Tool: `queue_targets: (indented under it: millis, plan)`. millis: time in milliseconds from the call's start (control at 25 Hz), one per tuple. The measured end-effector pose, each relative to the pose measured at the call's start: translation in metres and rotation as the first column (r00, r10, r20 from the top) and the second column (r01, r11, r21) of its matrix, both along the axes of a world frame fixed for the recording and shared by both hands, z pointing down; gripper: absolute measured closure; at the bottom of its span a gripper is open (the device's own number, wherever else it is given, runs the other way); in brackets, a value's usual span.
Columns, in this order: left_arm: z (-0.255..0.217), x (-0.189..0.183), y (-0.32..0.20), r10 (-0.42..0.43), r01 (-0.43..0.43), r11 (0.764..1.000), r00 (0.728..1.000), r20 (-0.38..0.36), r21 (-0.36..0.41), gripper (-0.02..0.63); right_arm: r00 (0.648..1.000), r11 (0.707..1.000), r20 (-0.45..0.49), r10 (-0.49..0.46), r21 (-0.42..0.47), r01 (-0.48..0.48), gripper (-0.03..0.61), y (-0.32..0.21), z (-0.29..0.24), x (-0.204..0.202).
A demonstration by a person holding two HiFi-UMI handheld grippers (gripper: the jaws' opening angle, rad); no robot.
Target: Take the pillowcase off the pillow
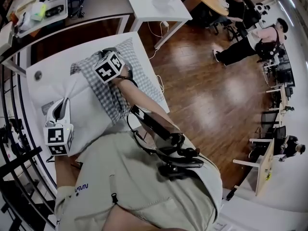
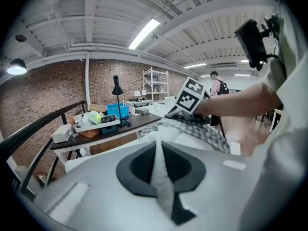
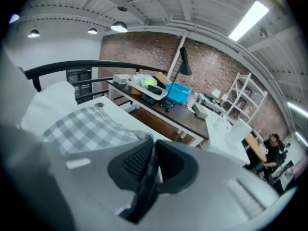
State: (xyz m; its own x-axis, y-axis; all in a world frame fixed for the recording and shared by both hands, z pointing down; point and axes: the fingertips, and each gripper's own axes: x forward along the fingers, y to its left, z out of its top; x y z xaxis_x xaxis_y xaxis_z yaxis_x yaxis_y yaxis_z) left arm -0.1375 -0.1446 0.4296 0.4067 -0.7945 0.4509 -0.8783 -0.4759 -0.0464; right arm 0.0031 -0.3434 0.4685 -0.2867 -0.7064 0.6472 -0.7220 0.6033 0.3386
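Observation:
A white pillow [image 1: 82,110] lies on a white table [image 1: 41,64], partly inside a grey-and-white checked pillowcase [image 1: 109,94]. My left gripper [image 1: 65,100] is at the pillow's bare near end, shut on a fold of its white fabric [image 2: 161,174]. My right gripper [image 1: 102,55], with its marker cube up, is at the far end of the pillowcase, shut on a pinch of checked cloth [image 3: 148,170]. The left gripper view shows the right gripper [image 2: 172,113] on the checked cloth [image 2: 208,132]. In the right gripper view the pillowcase [image 3: 86,126] spreads to the left, with the white pillow [image 3: 52,97] beyond it.
A dark desk [image 1: 96,6] with a tray of clutter [image 1: 41,12] stands past the table, and a white table [image 1: 154,4] is beside it. A black railing [image 1: 14,143] runs along the left. Wooden floor lies to the right, with seated people [image 1: 250,37] far off.

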Motion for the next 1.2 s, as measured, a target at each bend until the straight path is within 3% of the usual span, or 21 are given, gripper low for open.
queue_targets:
  millis: [160,320,560,680,800,920,1080,1200]
  plan:
    - [-0.007,-0.011,0.002,-0.04,0.041,0.999,0.998,-0.052,0.024,0.592,0.985,0.986,-0.027,0.168,0.021,-0.168,0.557,-0.016,0.001,0.072]
    - [0.018,-0.019,-0.012,-0.065,0.065,0.998,0.994,-0.084,0.002,0.592,0.964,0.964,-0.005,0.265,-0.037,-0.265,0.557,-0.02,0.027,0.108]
    - [0.062,-0.024,-0.04,-0.057,0.056,0.998,0.998,-0.038,-0.025,0.589,0.979,0.979,0.01,0.202,-0.035,-0.202,0.553,-0.02,0.048,0.093]
    - [0.059,-0.019,-0.048,-0.036,0.037,0.999,0.999,-0.025,0.002,0.535,0.977,0.978,0.052,0.208,-0.031,-0.207,0.507,-0.015,0.043,0.098]
    - [0.048,-0.016,-0.047,-0.033,0.034,0.999,0.999,-0.019,0.016,0.442,0.969,0.98,0.146,0.199,-0.009,-0.2,0.458,-0.002,0.028,0.095]
    - [0.02,-0.005,-0.031,-0.02,0.02,0.998,1.0,-0.006,0.06,0.419,0.947,0.98,0.276,0.166,0.064,-0.19,0.454,0.02,-0.007,0.09]
    - [-0.012,0.041,0.026,0.101,-0.099,0.99,0.995,-0.009,0.104,0.417,0.917,0.977,0.378,0.127,0.114,-0.182,0.454,0.092,-0.03,0.089]
    - [0.006,0.086,0.061,0.219,-0.221,0.974,0.975,0.027,0.059,0.375,0.908,0.981,0.404,0.113,0.098,-0.166,0.454,0.156,-0.025,0.089]
